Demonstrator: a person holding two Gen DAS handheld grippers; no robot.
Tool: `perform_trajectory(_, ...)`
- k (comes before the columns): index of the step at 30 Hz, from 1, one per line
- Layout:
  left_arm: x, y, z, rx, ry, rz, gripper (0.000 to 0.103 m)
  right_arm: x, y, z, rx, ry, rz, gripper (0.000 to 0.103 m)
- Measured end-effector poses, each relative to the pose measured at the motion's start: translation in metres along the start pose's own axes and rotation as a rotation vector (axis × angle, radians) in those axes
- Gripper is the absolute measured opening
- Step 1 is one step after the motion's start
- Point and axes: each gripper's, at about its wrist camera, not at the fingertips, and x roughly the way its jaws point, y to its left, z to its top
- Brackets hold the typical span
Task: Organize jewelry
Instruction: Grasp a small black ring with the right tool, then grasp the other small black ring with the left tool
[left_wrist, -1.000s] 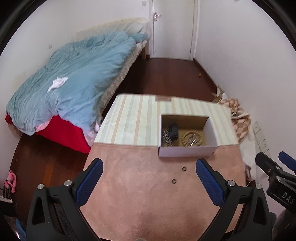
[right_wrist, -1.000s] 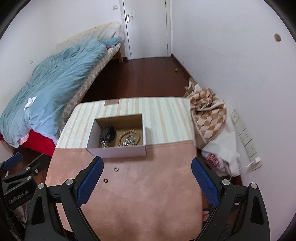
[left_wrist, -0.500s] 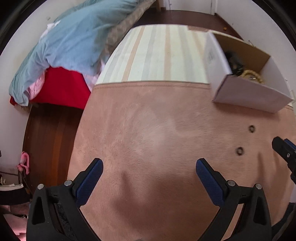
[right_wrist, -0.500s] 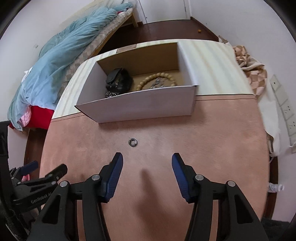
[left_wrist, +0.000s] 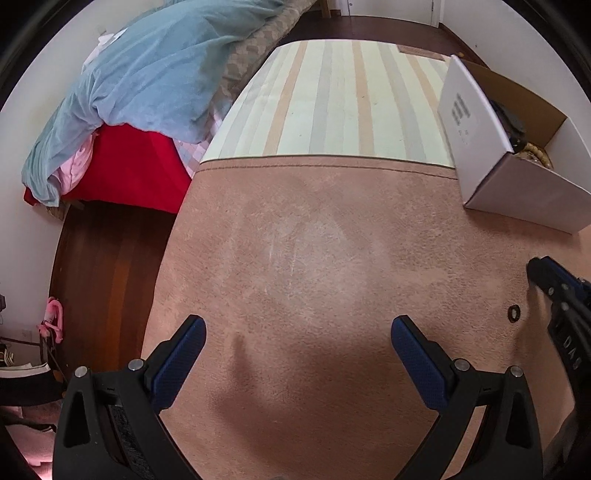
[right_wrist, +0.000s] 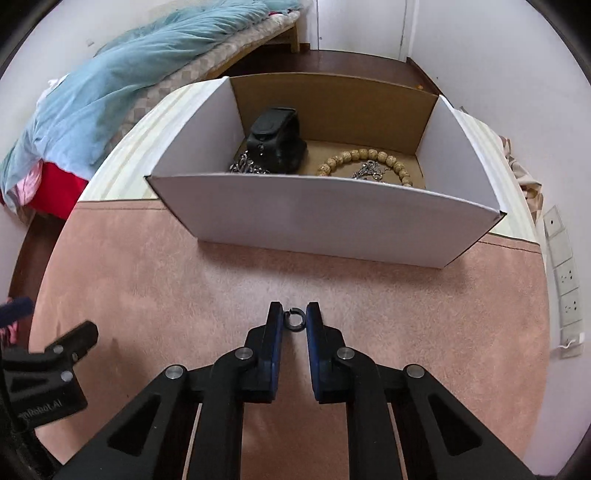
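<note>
Left wrist view, left tool (left_wrist: 293, 334): jaws spread wide with nothing between them, low over bare pink cloth on the counter (left_wrist: 314, 258). A second ago this view took in the whole room from higher up; it now looks steeply down on the cloth from close by.
Left wrist view, second ring (left_wrist: 513, 313): lies loose on the cloth at the right, just beside the right tool's tip. Of the two rings that showed a second ago, only this one now shows here.
Left wrist view, box (left_wrist: 524, 192): at the far right, partly cut off by the frame edge.
Right wrist view, right tool (right_wrist: 294, 318): jaws nearly together and closing, where a second ago they stood wide apart. A small dark ring (right_wrist: 294, 318) sits between the blue pads (right_wrist: 275, 325), seemingly in contact on both sides, though a firm pinch cannot be confirmed.
Right wrist view, box: just beyond the tool, open-topped, far larger in view than a second ago. It holds a black pouch (right_wrist: 277, 138), a bead bracelet (right_wrist: 369, 160) and some chain.
Meaning for the task: the right tool has come down to the ring and is taking hold. Judged next: lift it over the near wall into the box, then fetch the second ring.
</note>
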Motion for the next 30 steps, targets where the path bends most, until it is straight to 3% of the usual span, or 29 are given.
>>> perform_trajectory(5,-0.013,-0.026,-0.003,0.040,-0.029,-0.048,0.102,-0.022,-0.034,-0.012,0.094,-0.017,0.007,0.013)
perform_trajectory(12,-0.017,-0.080,-0.010,0.062,-0.007,-0.226,0.101,-0.053,-0.098,-0.043,0.223,-0.036,-0.037,0.013)
perform_trajectory(15,-0.021,-0.100,-0.012,0.092,-0.030,-0.251,0.100,-0.058,-0.116,-0.058,0.264,-0.033,-0.049,0.013)
perform_trajectory(18,-0.023,-0.116,-0.014,0.129,-0.052,-0.256,0.076,-0.056,-0.121,-0.067,0.290,-0.026,-0.051,0.013)
perform_trajectory(20,-0.024,-0.123,-0.016,0.151,-0.056,-0.262,0.048,-0.054,-0.121,-0.070,0.300,-0.020,-0.047,0.013)
perform_trajectory(22,-0.023,-0.128,-0.016,0.162,-0.056,-0.270,0.032,-0.053,-0.119,-0.072,0.303,-0.018,-0.046,0.013)
perform_trajectory(26,-0.024,-0.133,-0.017,0.177,-0.080,-0.265,0.018,-0.050,-0.117,-0.072,0.296,-0.012,-0.050,0.013)
perform_trajectory(30,-0.026,-0.134,-0.019,0.180,-0.090,-0.276,0.010,-0.049,-0.117,-0.072,0.294,-0.007,-0.051,0.013)
